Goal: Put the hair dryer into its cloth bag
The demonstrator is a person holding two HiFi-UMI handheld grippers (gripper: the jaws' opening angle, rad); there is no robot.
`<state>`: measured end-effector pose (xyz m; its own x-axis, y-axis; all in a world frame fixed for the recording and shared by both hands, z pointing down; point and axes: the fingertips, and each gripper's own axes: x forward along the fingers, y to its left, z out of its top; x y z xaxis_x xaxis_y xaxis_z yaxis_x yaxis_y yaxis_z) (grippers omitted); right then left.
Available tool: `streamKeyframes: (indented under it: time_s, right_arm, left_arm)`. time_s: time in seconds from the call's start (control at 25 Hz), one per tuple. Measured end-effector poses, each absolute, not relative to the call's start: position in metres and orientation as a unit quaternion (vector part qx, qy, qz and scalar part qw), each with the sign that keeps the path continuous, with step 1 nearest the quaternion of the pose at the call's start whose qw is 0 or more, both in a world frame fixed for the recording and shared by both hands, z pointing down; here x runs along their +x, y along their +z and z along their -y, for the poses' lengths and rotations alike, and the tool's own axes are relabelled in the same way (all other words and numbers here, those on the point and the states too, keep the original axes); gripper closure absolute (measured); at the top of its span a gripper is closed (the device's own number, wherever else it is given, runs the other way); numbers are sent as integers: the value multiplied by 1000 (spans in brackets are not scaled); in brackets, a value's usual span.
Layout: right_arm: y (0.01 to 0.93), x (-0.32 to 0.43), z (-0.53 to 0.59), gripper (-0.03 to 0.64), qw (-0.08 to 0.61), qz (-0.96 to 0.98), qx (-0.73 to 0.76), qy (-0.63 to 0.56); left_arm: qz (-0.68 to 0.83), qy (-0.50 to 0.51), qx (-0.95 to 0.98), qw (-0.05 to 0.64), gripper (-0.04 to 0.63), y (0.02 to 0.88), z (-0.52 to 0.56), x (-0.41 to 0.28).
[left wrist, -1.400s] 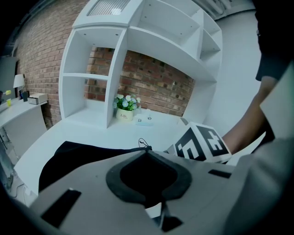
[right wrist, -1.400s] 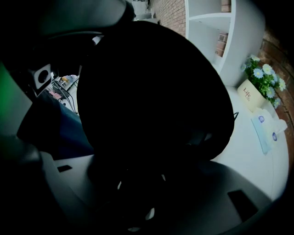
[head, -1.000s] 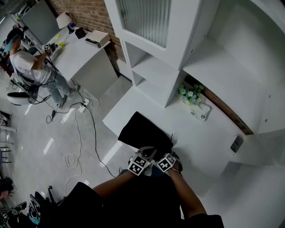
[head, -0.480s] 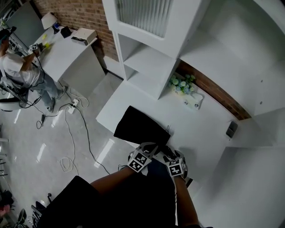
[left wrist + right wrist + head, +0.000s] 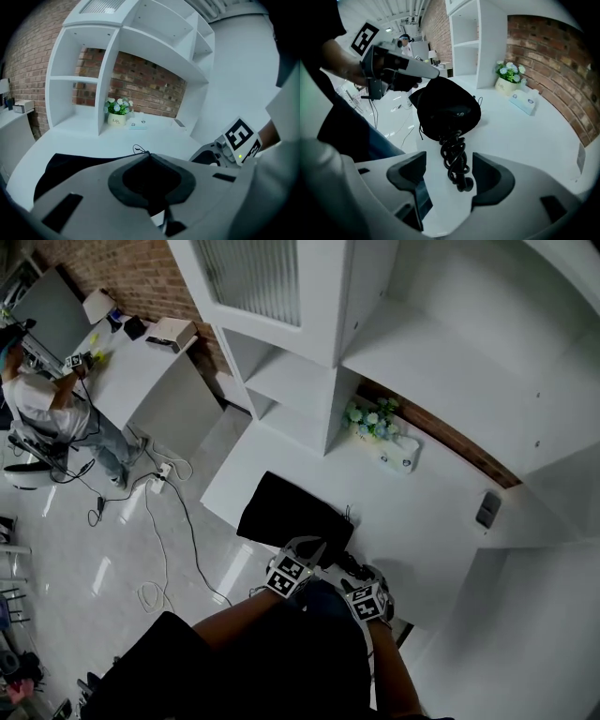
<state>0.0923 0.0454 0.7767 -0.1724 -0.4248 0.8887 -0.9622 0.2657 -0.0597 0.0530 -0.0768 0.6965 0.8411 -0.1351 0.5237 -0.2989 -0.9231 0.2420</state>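
Note:
A black cloth bag (image 5: 291, 514) lies on the white counter (image 5: 422, 521), and in the right gripper view the bag (image 5: 447, 110) bulges round. A coiled black cord (image 5: 454, 159) hangs out of its mouth toward me; the hair dryer itself is hidden inside. My left gripper (image 5: 314, 547) is shut, pinching the bag's edge, and it also shows as the left gripper (image 5: 435, 75) at the top of the bag. My right gripper (image 5: 449, 174) has just been opening and stands open; the cord's end lies loose between its fingers, untouched.
A flower pot (image 5: 367, 420) and a tissue box (image 5: 398, 457) stand at the back of the counter under white shelves (image 5: 309, 381). A person (image 5: 42, 399) works at a desk far left. Cables (image 5: 159, 521) run over the floor beside the counter's edge.
My right gripper has drawn back to the right, away from the left gripper and the bag. The left gripper has stayed at the bag's edge. The head view has shifted a little.

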Motion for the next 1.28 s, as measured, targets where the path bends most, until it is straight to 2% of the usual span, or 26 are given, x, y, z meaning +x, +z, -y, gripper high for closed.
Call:
streamKeyframes:
  time_s: [0.24,0.52,0.6,0.84,1.12,1.28]
  right_arm:
    - [799,98,-32,310,411,709,465,336]
    - [827,92,-33,310,455,730,398,319]
    - [832,95,-32,313,452,734,395,318]
    - [833,99,-28,385,446,749,390,297]
    - [809,98,-20,403,438,783,372,239]
    - [796,92,-9,408,397,817,350,229]
  left_arm:
    - [135,268,942,152,569,692,94,61]
    - [135,274,941,145,569,693,93,68]
    - [140,271,941,148,569,693,93,69]
    - [161,265,937,160,569,695,101,63]
    - [157,251,940,167,569,687,107,60]
    - [156,239,943,170,569,683,105,60]
